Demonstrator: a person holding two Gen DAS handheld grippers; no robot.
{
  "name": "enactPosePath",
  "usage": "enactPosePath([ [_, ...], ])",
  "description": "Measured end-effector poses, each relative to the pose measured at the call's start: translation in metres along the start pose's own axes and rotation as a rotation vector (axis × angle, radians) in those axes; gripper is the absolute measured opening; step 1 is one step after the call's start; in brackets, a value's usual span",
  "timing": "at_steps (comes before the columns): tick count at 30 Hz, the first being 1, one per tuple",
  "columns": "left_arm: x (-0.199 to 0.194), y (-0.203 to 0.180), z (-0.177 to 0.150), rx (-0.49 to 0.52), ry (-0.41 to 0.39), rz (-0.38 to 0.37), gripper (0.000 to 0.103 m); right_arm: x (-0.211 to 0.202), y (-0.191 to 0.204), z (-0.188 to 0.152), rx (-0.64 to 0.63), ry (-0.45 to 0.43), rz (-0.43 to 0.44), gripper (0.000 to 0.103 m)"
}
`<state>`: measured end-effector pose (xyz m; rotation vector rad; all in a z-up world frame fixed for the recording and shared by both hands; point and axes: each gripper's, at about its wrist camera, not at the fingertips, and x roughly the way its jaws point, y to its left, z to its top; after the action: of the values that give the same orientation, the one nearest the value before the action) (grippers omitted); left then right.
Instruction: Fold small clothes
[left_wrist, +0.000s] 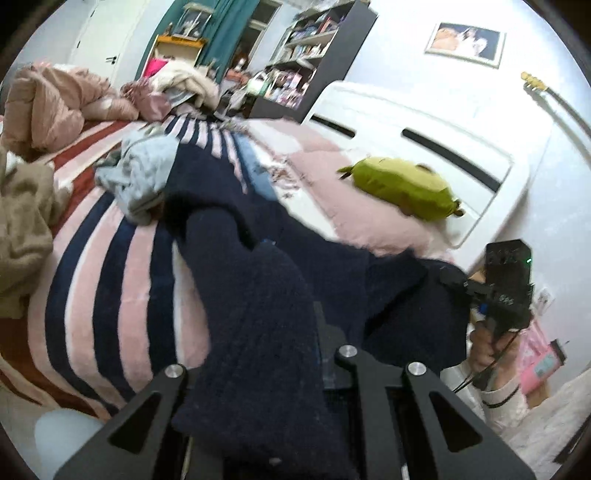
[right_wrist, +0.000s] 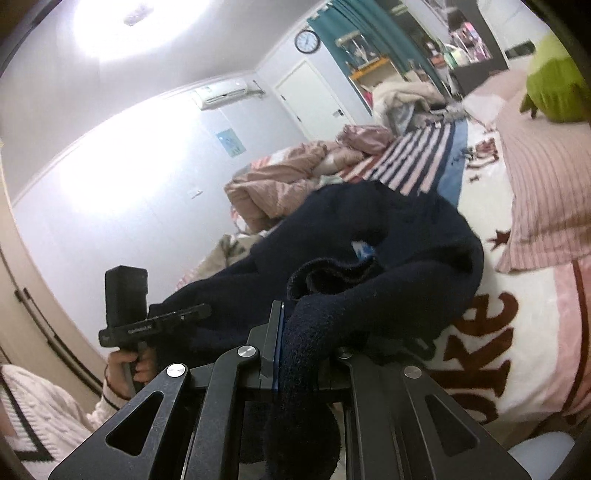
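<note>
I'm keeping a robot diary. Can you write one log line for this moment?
left tongs: shut on navy garment | right tongs: shut on navy garment | garment: lifted over striped blanket

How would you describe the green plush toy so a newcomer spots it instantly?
Start at the white headboard of the bed. On the pink pillow just below lies the green plush toy, the only bright lime-coloured thing among pink bedding and dark clothes.

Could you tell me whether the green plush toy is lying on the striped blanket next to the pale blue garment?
No, the green plush toy lies on the pink pillow by the white headboard, well apart from the pale blue garment.
</note>
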<state>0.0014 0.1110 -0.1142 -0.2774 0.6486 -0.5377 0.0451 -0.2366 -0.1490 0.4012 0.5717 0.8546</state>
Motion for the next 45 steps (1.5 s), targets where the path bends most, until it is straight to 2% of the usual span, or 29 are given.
enactPosePath([
  [3, 0.005, 0.002, 0.017, 0.017, -0.012, 0.030, 0.012, 0.000, 0.005, 0.015, -0.021, -0.016, -0.021, 0.005],
  [7, 0.039, 0.027, 0.052, 0.009, 0.017, 0.088, 0.012, 0.018, -0.014, 0.043, -0.009, -0.010, -0.089, 0.005],
  [11, 0.098, 0.075, 0.090, -0.018, 0.096, 0.162, 0.013, 0.049, -0.058, 0.077, 0.028, 0.014, -0.188, 0.005],
  [14, 0.151, 0.113, 0.109, -0.048, 0.183, 0.187, 0.014, 0.077, -0.106, 0.098, 0.080, 0.056, -0.276, 0.005],
  [17, 0.199, 0.140, 0.118, -0.069, 0.254, 0.181, 0.015, 0.110, -0.155, 0.105, 0.131, 0.129, -0.376, 0.005],
  [20, 0.222, 0.154, 0.121, -0.097, 0.283, 0.155, 0.016, 0.140, -0.192, 0.100, 0.186, 0.206, -0.404, 0.005],
  [22, 0.222, 0.154, 0.120, -0.113, 0.295, 0.129, 0.018, 0.152, -0.204, 0.093, 0.192, 0.244, -0.403, 0.005],
  [23, 0.219, 0.151, 0.120, -0.098, 0.301, 0.123, 0.022, 0.153, -0.206, 0.090, 0.195, 0.245, -0.395, 0.005],
  [25, 0.209, 0.145, 0.117, -0.082, 0.312, 0.098, 0.036, 0.151, -0.206, 0.091, 0.197, 0.240, -0.381, 0.005],
  [27, 0.193, 0.138, 0.115, -0.094, 0.316, 0.051, 0.063, 0.145, -0.203, 0.090, 0.193, 0.258, -0.368, 0.011],
  [28, 0.181, 0.132, 0.113, -0.090, 0.312, 0.035, 0.069, 0.140, -0.199, 0.091, 0.182, 0.268, -0.364, 0.016],
  [30, 0.158, 0.120, 0.110, -0.058, 0.292, 0.026, 0.086, 0.129, -0.187, 0.089, 0.137, 0.291, -0.362, 0.051],
  [32, 0.135, 0.112, 0.109, -0.018, 0.264, 0.060, 0.092, 0.114, -0.170, 0.087, 0.078, 0.293, -0.362, 0.067],
  [36, 0.109, 0.106, 0.087, 0.013, 0.280, 0.084, 0.094, 0.089, -0.142, 0.080, -0.003, 0.302, -0.391, 0.069],
  [38, 0.112, 0.102, 0.068, 0.024, 0.323, 0.093, 0.094, 0.082, -0.128, 0.071, -0.053, 0.299, -0.398, 0.071],
  [41, 0.126, 0.102, 0.040, -0.025, 0.382, 0.041, 0.094, 0.085, -0.107, 0.052, -0.151, 0.328, -0.415, 0.074],
  [43, 0.135, 0.101, 0.028, -0.040, 0.391, 0.043, 0.093, 0.091, -0.102, 0.038, -0.162, 0.358, -0.386, 0.074],
  [44, 0.139, 0.100, 0.023, -0.043, 0.385, 0.051, 0.089, 0.097, -0.101, 0.031, -0.159, 0.375, -0.383, 0.074],
  [45, 0.142, 0.099, 0.022, -0.042, 0.379, 0.049, 0.079, 0.102, -0.102, 0.028, -0.161, 0.385, -0.397, 0.074],
])
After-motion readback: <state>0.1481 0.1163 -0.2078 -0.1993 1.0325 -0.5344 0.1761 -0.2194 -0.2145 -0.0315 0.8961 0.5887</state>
